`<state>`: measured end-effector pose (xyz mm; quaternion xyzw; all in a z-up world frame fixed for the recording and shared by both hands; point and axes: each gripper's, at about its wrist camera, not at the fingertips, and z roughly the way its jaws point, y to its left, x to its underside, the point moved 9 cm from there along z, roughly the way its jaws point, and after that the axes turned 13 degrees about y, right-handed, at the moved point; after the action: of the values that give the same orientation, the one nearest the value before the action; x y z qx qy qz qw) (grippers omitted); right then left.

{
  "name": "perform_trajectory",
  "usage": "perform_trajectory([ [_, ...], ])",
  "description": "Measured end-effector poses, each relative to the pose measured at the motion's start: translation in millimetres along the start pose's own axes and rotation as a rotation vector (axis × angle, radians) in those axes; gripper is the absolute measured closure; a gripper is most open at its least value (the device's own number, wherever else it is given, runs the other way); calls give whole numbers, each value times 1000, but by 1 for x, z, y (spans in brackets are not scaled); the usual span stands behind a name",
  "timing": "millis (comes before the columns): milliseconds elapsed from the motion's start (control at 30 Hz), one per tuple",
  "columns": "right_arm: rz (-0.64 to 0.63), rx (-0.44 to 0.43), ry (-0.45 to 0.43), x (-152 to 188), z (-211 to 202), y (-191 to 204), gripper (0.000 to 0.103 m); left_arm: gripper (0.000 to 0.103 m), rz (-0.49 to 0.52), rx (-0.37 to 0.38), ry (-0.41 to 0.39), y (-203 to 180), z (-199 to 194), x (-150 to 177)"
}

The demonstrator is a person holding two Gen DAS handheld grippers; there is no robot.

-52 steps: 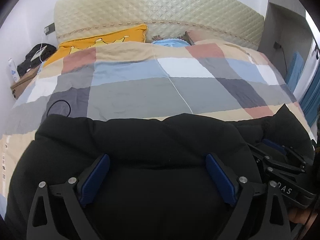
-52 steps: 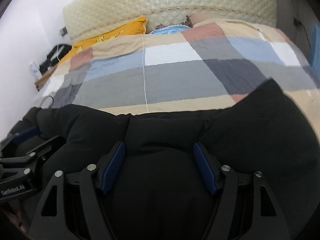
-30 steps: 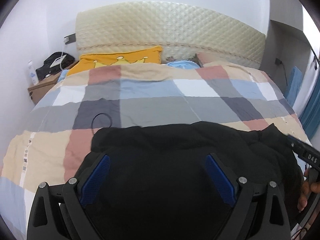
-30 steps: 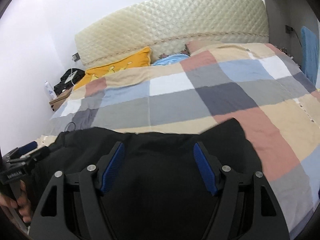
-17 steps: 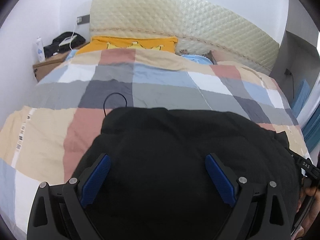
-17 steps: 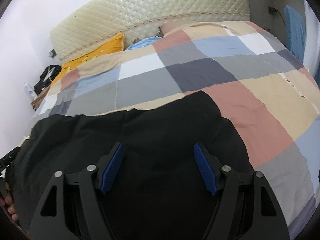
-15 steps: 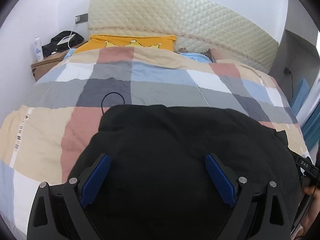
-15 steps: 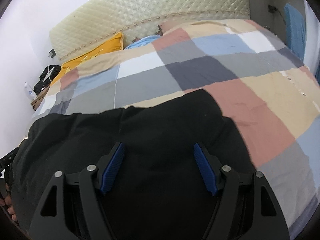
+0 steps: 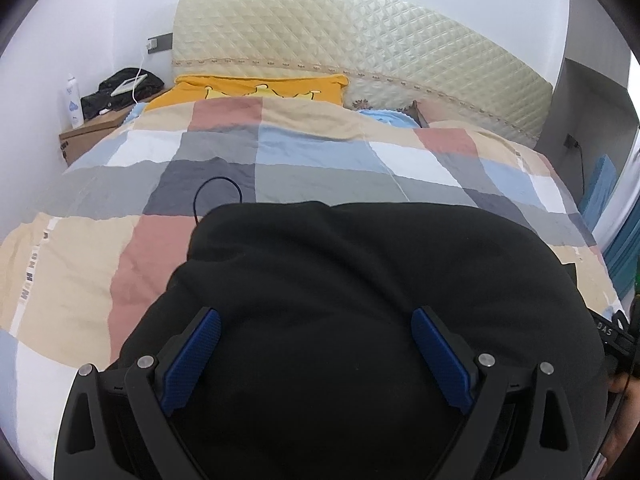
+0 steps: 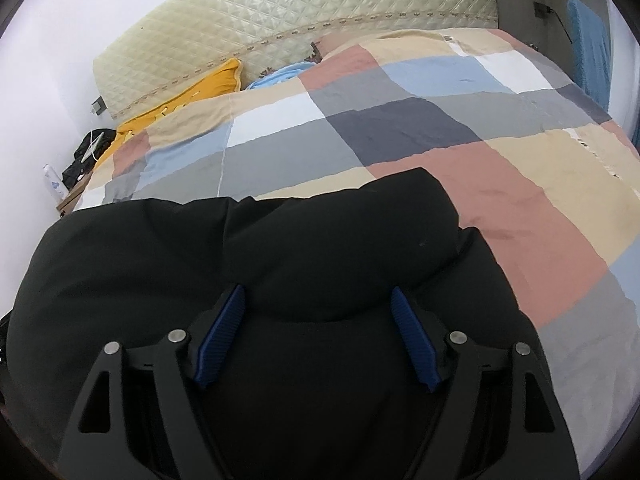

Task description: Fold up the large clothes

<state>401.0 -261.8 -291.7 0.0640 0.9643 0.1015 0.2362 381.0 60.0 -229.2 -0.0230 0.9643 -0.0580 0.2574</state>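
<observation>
Garment: a bulky black padded jacket [image 9: 360, 280] lies on the near part of the checked quilt [image 9: 312, 160], folded into a thick mound that fills the lower half of both wrist views.
Left gripper [image 9: 316, 356]: its jaws stand spread wide above the jacket's near side; black cloth fills the space between the blue pads [image 9: 192, 356], and no pinch on it is visible.
Right gripper [image 10: 316, 336]: its jaws are opening, with a ridge of the jacket between the blue pads [image 10: 412, 340], which do not visibly press on it.
Person: part of a hand [image 9: 624, 396] shows at the right edge of the left wrist view.
Bed: quilted cream headboard [image 9: 340, 40]; yellow pillow [image 9: 256, 88] at the head.
Bedside: white bottle [image 9: 74, 102] on a wooden nightstand [image 9: 92, 132].
Loose item: thin black cable [image 9: 216, 190] looped on the quilt just beyond the jacket's far left corner.
</observation>
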Motion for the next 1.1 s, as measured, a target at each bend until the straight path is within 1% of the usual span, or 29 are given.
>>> perform_trajectory([
  [67,10,3,7,0,-7,-1,27,7,12,-20,-17,-1,-8,0],
  [133,23,-2,10,-3,-17,0,27,7,45,-53,-29,-6,-21,-2],
  [200,34,-17,-10,-9,-37,3,27,7,47,-77,-57,-10,-40,-6],
  [233,37,-26,-25,-11,-47,5,27,7,43,-76,-72,-12,-51,-7],
  [300,34,-41,-70,-17,-80,13,27,7,32,-56,-110,-19,-83,-11],
  [333,25,-38,-102,-20,-102,19,27,7,30,-52,-124,-21,-94,-13],
  [400,2,-39,-162,-23,-145,30,27,7,31,-44,-174,-28,-132,-18],
  [433,-7,-39,-185,-24,-161,35,27,7,35,-37,-188,-30,-144,-20],
  [500,-25,-37,-237,-25,-202,44,27,7,42,11,-230,-41,-184,-24],
  [533,-33,-39,-263,-25,-224,48,27,7,40,23,-242,-44,-196,-25],
  [600,-53,-30,-326,-24,-270,57,25,6,40,57,-281,-54,-236,-26],
  [667,-71,13,-363,-25,-304,65,23,6,49,72,-305,-62,-266,-25],
  [733,-85,2,-407,-20,-336,71,23,6,76,70,-317,-70,-289,-20],
  [800,-90,-20,-443,-12,-367,78,19,6,92,51,-318,-77,-311,-11],
  [867,-99,-36,-461,-4,-385,83,15,6,113,40,-323,-84,-327,-1],
  [900,-105,-40,-449,2,-391,87,12,6,121,34,-327,-87,-336,4],
  [1000,-147,-55,-433,21,-403,100,10,6,136,39,-338,-95,-365,21],
  [1067,-177,-38,-457,32,-413,107,8,6,145,29,-365,-98,-382,29],
  [1100,-187,-42,-475,39,-420,111,3,6,148,25,-372,-100,-390,35],
])
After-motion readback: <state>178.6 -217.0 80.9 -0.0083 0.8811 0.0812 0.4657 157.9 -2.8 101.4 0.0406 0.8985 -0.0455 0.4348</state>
